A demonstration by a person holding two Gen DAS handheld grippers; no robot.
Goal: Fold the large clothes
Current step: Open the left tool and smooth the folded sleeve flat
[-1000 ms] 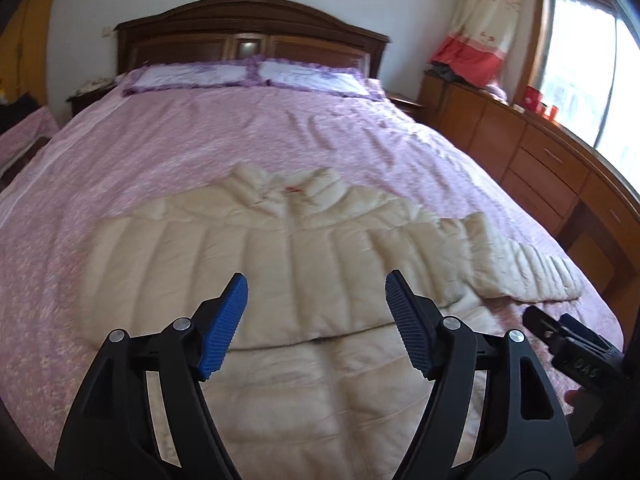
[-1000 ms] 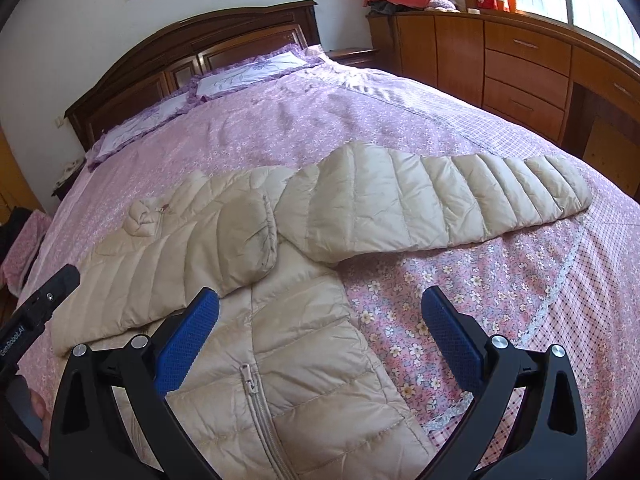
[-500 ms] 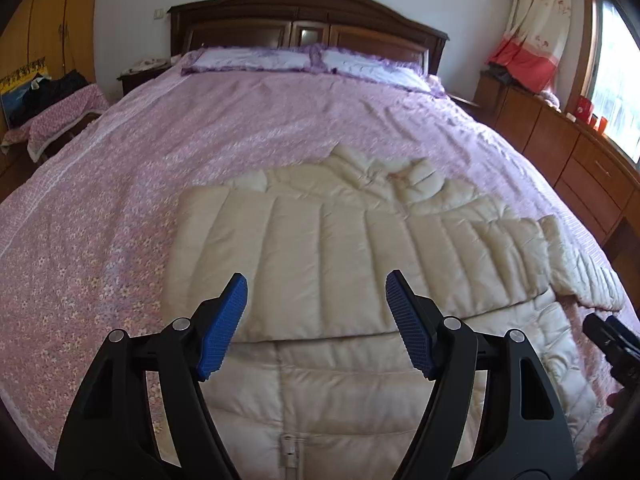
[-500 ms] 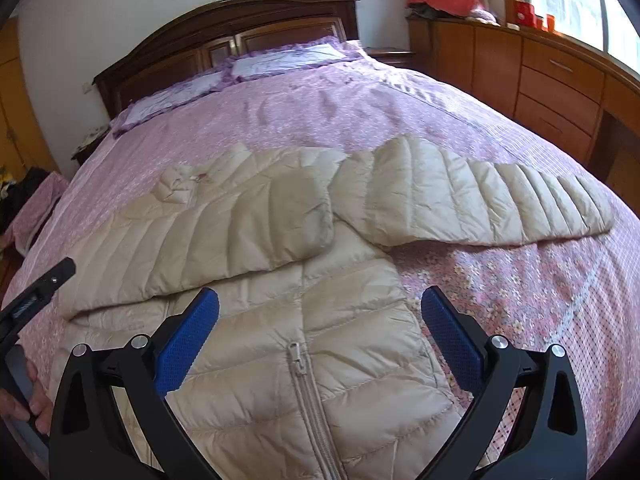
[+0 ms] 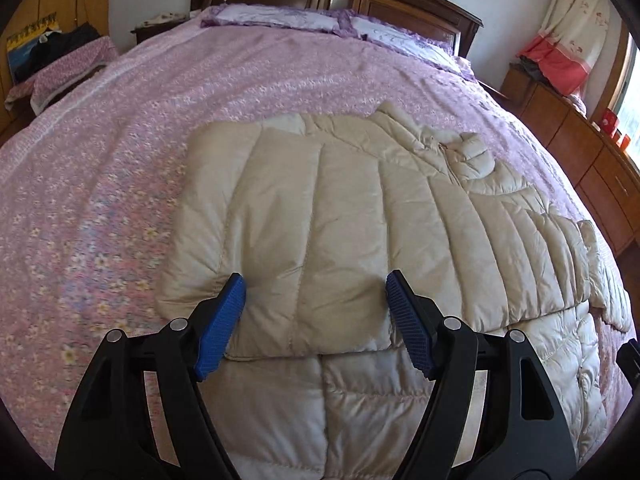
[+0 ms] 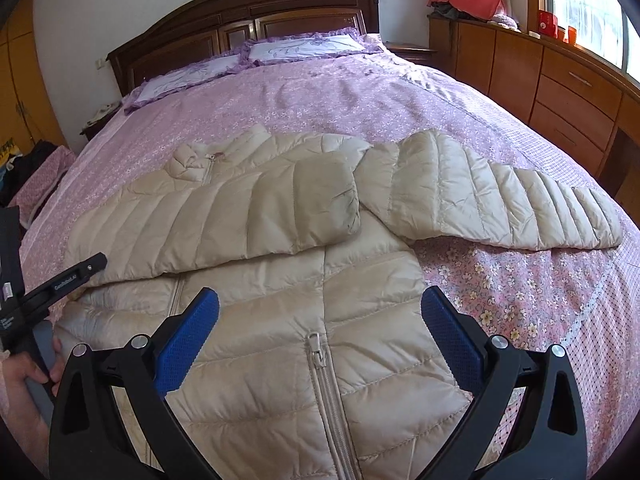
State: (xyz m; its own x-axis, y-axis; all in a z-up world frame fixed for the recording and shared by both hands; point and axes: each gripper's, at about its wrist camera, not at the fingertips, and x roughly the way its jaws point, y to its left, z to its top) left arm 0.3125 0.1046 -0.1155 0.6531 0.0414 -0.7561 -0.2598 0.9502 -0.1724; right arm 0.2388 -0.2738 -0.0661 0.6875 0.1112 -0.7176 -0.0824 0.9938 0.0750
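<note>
A cream quilted down jacket [image 6: 288, 320] lies front up on the pink floral bed, zipper [image 6: 320, 364] closed. One sleeve [image 5: 320, 220] is folded across the chest; the other sleeve [image 6: 500, 200] lies spread out to the right. My left gripper [image 5: 316, 312] is open and empty, low over the folded sleeve near its shoulder fold. My right gripper [image 6: 320, 332] is open and empty above the jacket's lower front. The left gripper's body also shows at the left edge of the right wrist view [image 6: 60, 284].
The pink bedspread [image 6: 520, 300] surrounds the jacket. A dark wooden headboard [image 6: 248, 16] and pillows [image 6: 304, 46] are at the far end. A wooden dresser [image 6: 560, 88] runs along the right side. A cloth-covered stool [image 5: 68, 72] stands at the left.
The left gripper swung left and came lower and closer to the folded sleeve. The right gripper shifted left to sit over the zipper. Both stayed open.
</note>
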